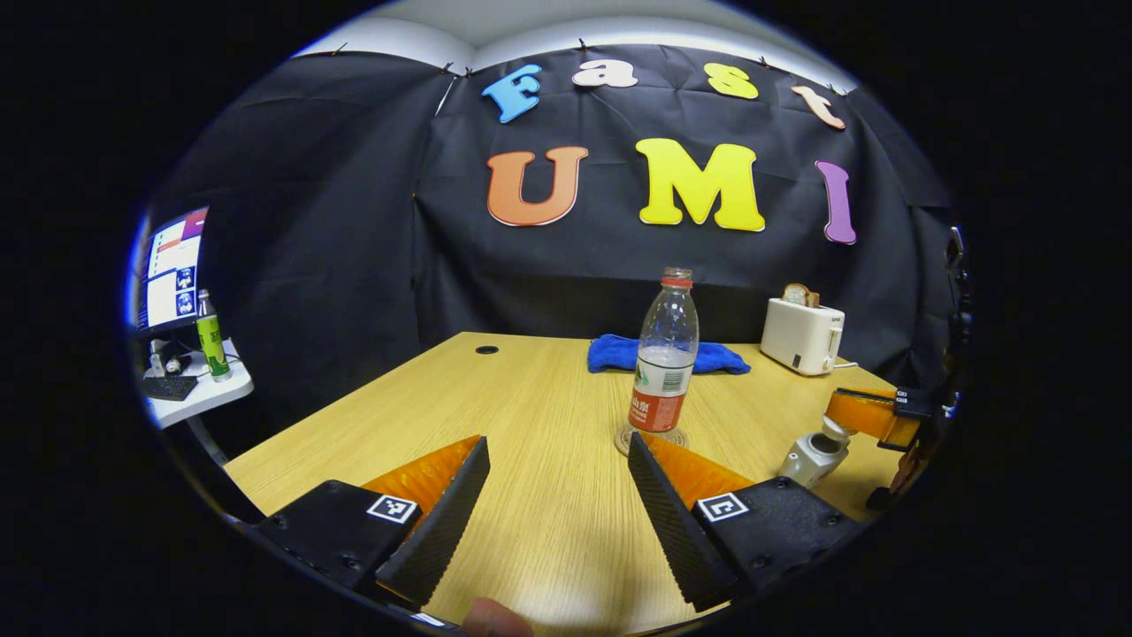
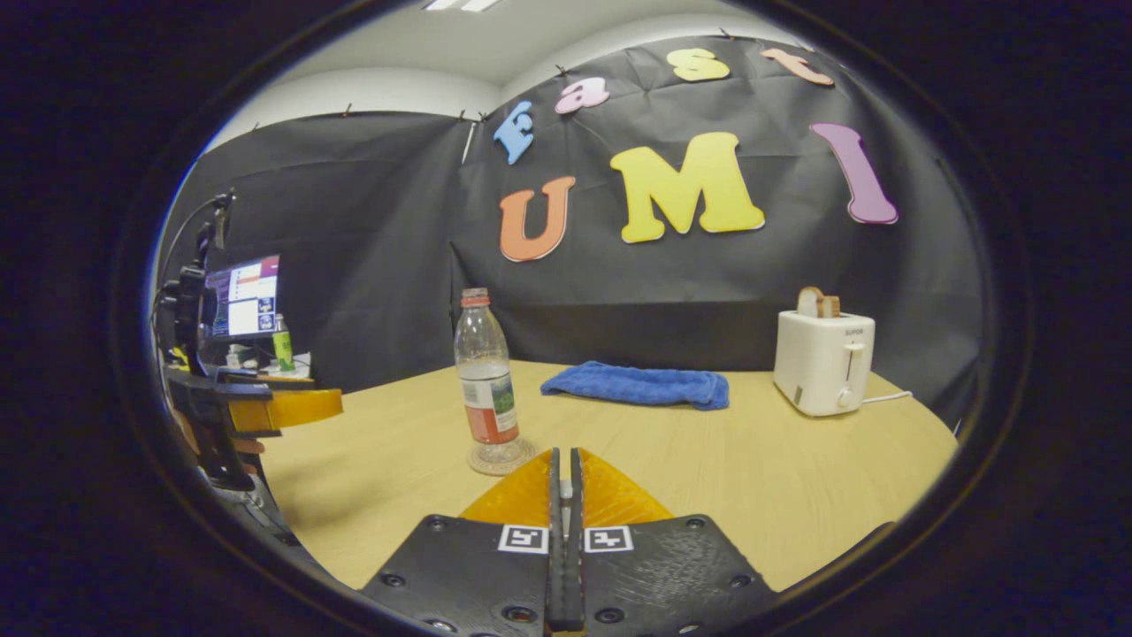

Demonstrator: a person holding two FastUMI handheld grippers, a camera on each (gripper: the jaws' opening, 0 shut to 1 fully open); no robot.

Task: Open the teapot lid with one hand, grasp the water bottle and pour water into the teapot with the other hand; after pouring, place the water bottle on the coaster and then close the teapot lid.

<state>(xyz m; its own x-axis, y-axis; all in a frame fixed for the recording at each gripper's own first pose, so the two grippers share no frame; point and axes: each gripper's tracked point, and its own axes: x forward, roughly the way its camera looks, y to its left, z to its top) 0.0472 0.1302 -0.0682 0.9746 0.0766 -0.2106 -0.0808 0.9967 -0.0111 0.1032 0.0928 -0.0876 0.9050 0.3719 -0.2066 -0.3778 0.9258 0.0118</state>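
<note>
Close before my left gripper (image 1: pixel 559 451) I see its two fingers spread wide over the bare wooden table (image 1: pixel 548 531), holding nothing. Just beyond them the water bottle (image 1: pixel 664 354) stands upright on the coaster (image 1: pixel 624 440). To the right, my right gripper (image 1: pixel 847 425) is on the knob of the white teapot lid (image 1: pixel 824 441); its fingers look nearly together. Behind lie a blue towel (image 2: pixel 638 386) and a toaster (image 2: pixel 822 361).

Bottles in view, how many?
2: a water bottle standing on the coaster mid-table, and a green bottle on the side desk at left. None visibly hidden.
</note>
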